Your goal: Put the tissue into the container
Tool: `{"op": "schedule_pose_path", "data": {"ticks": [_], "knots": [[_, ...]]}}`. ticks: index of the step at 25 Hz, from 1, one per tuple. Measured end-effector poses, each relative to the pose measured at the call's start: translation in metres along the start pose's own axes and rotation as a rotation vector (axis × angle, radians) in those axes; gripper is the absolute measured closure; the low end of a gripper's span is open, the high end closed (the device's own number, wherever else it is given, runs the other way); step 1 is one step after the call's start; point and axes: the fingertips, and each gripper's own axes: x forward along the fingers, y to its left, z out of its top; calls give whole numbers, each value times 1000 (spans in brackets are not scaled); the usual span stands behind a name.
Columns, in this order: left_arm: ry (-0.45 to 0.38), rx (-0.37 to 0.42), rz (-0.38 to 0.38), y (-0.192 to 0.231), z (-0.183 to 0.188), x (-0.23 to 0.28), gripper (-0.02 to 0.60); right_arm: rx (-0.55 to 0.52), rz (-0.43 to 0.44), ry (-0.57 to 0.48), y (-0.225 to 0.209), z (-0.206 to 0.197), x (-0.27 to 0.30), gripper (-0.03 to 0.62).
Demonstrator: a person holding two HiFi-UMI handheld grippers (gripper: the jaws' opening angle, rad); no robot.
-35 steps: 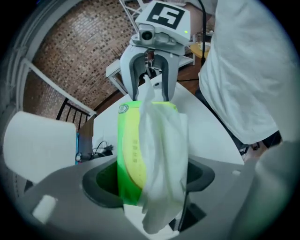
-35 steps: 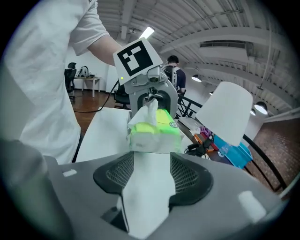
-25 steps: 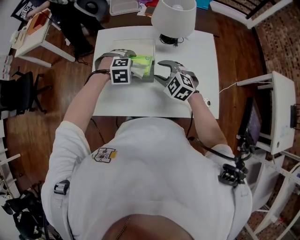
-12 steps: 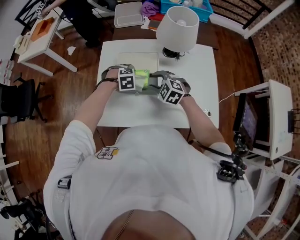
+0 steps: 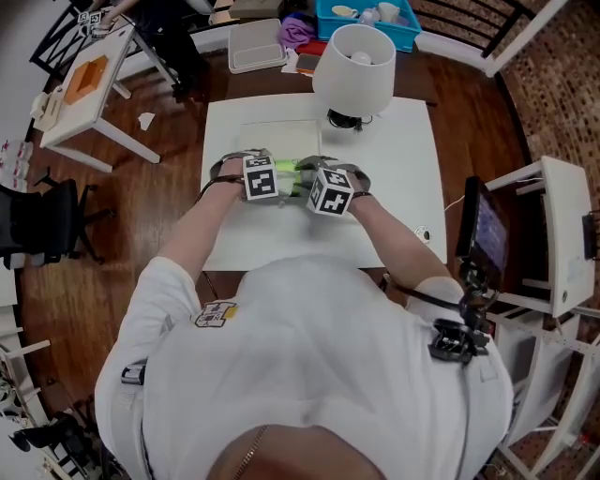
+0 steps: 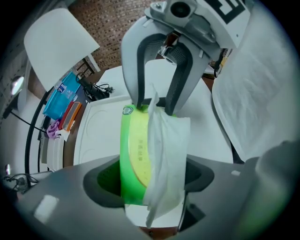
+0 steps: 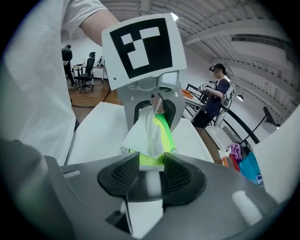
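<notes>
A green tissue pack (image 6: 133,150) sits upright between the jaws of my left gripper (image 6: 150,183), which is shut on it. A white tissue (image 6: 168,154) sticks out of the pack and drapes down its side. My right gripper (image 7: 151,171) faces the left one, and its jaws are closing, with the tissue (image 7: 143,136) between the pads and touching them. In the head view both grippers meet over the white table (image 5: 403,150), left gripper (image 5: 281,178) and right gripper (image 5: 305,180) around the pack (image 5: 292,174). A pale flat container (image 5: 277,139) lies just behind them.
A white lamp (image 5: 353,56) stands at the table's back edge. A blue bin (image 5: 366,14) and a grey tray (image 5: 255,33) lie beyond it. A white stand with a screen (image 5: 553,234) is at the right and a small white table (image 5: 89,84) at the far left.
My right gripper has moved left to the pack held in the left gripper, and its jaws have narrowed around the tissue. Both hands have drawn together.
</notes>
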Motion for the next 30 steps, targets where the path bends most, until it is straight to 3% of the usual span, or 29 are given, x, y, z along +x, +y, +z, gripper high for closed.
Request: {"op": "schedule_pose_path", "data": {"ticks": [16,30], "knots": [[-3,1,-137,-10,-7,33,267,35,101,131,16,-26,39,434],[-111,-7,-125,-2,-7,7,253,53,128,137,20,-32,48,437]]}}
